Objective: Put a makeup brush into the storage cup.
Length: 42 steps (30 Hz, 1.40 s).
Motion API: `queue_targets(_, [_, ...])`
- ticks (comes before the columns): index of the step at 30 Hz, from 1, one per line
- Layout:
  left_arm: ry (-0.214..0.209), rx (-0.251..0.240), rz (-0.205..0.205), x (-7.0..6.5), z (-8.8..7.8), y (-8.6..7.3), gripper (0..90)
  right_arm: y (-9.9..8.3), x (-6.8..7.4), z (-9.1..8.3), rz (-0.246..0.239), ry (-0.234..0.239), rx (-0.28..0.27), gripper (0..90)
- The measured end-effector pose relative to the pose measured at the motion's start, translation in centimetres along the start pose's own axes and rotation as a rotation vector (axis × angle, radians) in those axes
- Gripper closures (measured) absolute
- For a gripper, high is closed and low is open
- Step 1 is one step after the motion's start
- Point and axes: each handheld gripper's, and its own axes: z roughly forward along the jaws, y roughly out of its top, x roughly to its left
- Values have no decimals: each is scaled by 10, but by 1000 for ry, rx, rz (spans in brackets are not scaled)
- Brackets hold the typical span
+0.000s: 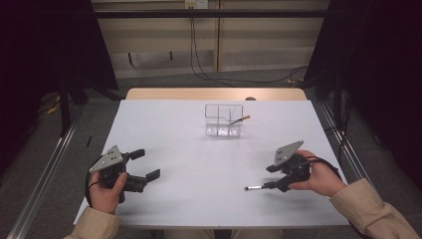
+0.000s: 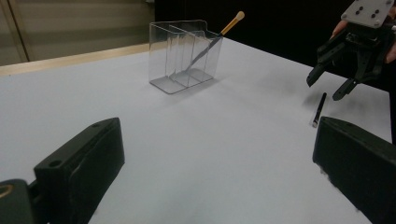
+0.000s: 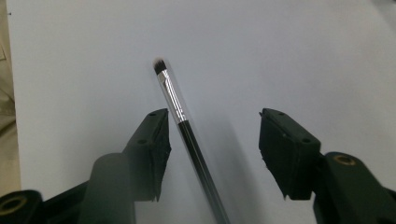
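A small black-handled makeup brush (image 1: 256, 187) with a silver ferrule lies flat on the white table (image 1: 199, 149) at the front right. My right gripper (image 1: 274, 178) stands over its handle end. In the right gripper view the brush (image 3: 180, 119) lies between the jaws of the right gripper (image 3: 214, 130), close to the left pad, with a clear gap to the other; the pads do not press on it. My left gripper (image 1: 149, 163) rests at the front left, wide open with nothing in it. From it I see the brush (image 2: 319, 109) under the right gripper (image 2: 323, 91).
A clear plastic organiser (image 1: 224, 119) with several compartments stands at the table's far middle. A tan-handled brush (image 1: 241, 119) leans in it, its end poking out to the right. Dark curtains flank the table, and cables run on the floor behind.
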Motion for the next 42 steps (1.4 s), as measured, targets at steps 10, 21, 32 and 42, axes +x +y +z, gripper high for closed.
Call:
queue_targets(10, [1,0,-1,0,1,-1,22,1,6,8,-31,29,42,522])
queue_targets(21, [4,1,-3,1,1,-2,22,0,7,19,-36,24,107,630])
queue_targets(32, [6,2,-4,1,1,-2,23,4,5,23,29,23,152,804])
queue_targets(42, [4,4,-3,1,2,-2,23,14,4,26,97,4,225,826])
